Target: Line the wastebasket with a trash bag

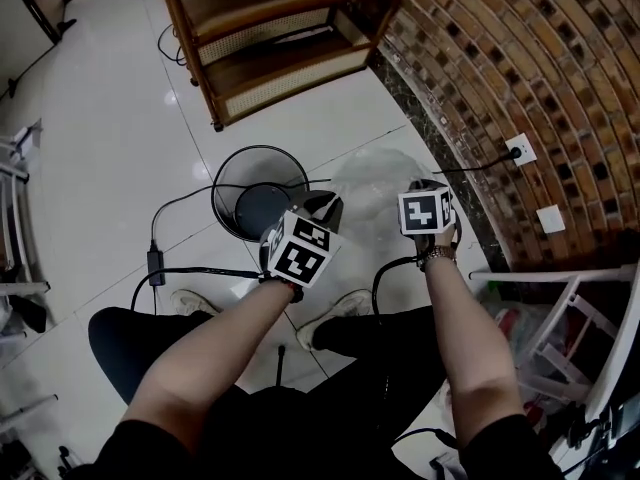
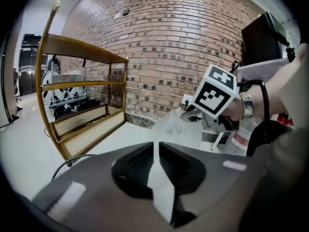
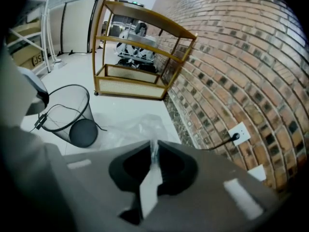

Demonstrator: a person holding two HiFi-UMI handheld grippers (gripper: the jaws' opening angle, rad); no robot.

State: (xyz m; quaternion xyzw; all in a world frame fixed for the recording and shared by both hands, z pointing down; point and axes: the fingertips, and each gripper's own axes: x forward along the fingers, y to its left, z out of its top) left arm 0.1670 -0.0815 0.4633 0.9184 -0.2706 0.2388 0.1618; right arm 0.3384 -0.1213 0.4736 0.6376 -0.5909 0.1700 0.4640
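**A:** White glossy tile floor (image 1: pixel 90 118), brick wall behind. Where's the black wire-mesh wastebasket (image 1: pixel 232 183)?

**B:** Upright on the floor, just ahead of the left gripper (image 2: pixel 155 149). No liner in it, bare mesh.

**A:** And the clear thin plastic trash bag (image 1: pixel 375 178)?

**B:** Strung between both grippers, hanging to the right of the basket. Not over the rim, doesn't look to be touching it.

**A:** Jaws?

**B:** Left pinched tight on one bag edge. Right gripper (image 3: pixel 153 149) clamped the same way, crinkled film between its tips.

**A:** Progress?

**B:** Early, I'd say. Bag is gripped on both sides, that's all. Left to do: open the mouth, bring it over the basket, push it in, fold the edge over the rim.
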